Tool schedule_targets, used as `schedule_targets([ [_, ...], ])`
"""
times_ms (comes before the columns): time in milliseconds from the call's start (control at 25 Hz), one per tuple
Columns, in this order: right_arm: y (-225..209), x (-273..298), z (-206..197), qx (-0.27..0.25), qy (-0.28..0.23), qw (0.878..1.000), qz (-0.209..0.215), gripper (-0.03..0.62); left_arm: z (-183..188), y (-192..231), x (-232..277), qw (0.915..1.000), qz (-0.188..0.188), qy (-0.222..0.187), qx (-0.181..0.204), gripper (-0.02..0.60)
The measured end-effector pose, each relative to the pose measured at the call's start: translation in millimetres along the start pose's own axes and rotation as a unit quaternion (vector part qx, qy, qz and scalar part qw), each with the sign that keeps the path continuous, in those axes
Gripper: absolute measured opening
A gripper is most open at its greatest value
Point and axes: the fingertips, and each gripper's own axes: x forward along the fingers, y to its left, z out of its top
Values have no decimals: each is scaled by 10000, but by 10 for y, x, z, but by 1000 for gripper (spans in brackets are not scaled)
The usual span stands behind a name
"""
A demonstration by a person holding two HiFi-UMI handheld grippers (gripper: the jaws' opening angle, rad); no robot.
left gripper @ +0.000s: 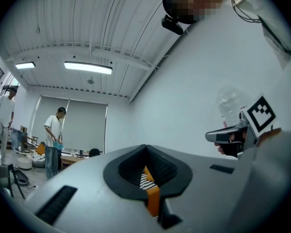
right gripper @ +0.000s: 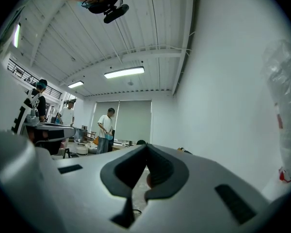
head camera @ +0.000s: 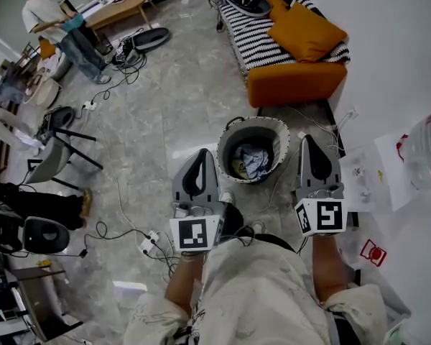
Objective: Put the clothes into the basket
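My left hand-held gripper (left gripper: 145, 147) points level, its jaws closed tip to tip with nothing between them. Through the hollow behind the tips I see a bit of orange and striped sofa (left gripper: 153, 198). The right hand-held gripper (left gripper: 211, 136) shows at the right, before a white wall (left gripper: 184, 101). Far left, a person (left gripper: 53, 137) in a white shirt stands by a desk (left gripper: 70, 155) under ceiling lights (left gripper: 87, 68).
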Motion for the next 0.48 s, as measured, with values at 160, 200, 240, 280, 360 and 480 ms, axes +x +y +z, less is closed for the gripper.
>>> schedule_targets([
  [160,8,-1,2,-4,-4,10000,24,-12,12,4,-7,10000,30,-1,-27,3],
  [200,7,3,10,-9,-11,10000,31,-12,23,6,-7,10000,42,1,-22,3],
  [240,5,6,19,-14,-17,10000,40,-12,37,6,-5,10000,60,21,-16,3],
  [280,2,8,26,-20,-21,10000,47,-12,49,2,-5,10000,70,29,-6,3],
  [360,-1,5,36,-35,-29,10000,54,-12,66,-13,-16,10000,59,-44,4,3],
  [480,-1,-1,56,-58,-54,10000,59,-12,85,-25,-32,9999,60,-81,2,3],
])
